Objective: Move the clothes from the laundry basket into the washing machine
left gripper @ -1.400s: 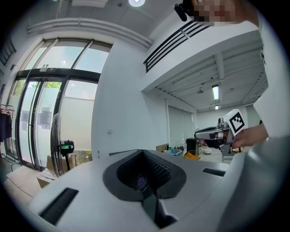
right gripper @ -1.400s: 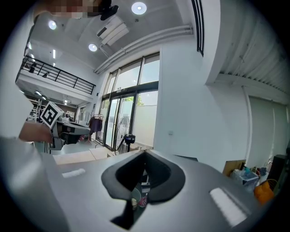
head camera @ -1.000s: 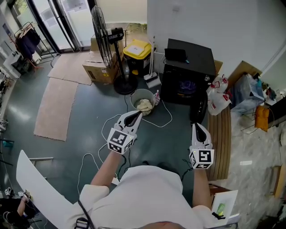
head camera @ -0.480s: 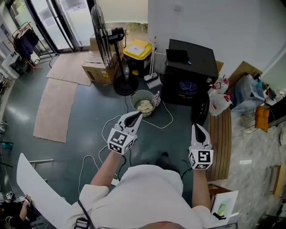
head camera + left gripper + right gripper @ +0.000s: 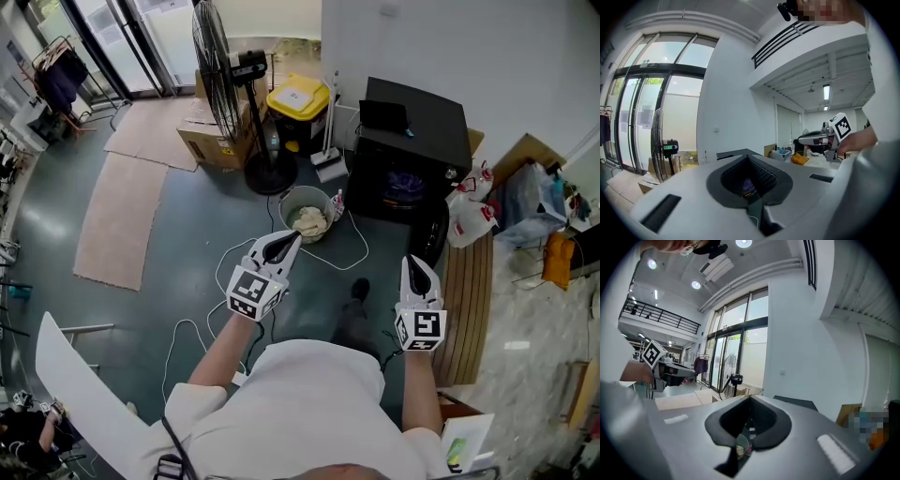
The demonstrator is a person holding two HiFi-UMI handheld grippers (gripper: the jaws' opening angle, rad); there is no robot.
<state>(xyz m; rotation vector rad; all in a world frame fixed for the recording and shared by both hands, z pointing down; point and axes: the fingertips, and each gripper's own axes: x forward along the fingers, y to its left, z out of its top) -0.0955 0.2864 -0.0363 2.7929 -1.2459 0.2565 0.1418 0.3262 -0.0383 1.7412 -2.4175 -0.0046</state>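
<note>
Ahead of left tongs (image 5: pixel 292 236) and right tongs (image 5: pixel 413 260), both closed, empty: white cable (image 5: pixel 366 248), laundry basket (image 5: pixel 289 202), fan (image 5: pixel 211 66).

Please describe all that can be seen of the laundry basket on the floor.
The laundry basket is a round, grey, bucket-like tub, seemingly plastic, standing upright on the dark floor between the fan's base and the black washing machine. It is open on top and holds a heap of cream clothes. A small bottle stands close beside it; a white cable curves past it.
</note>
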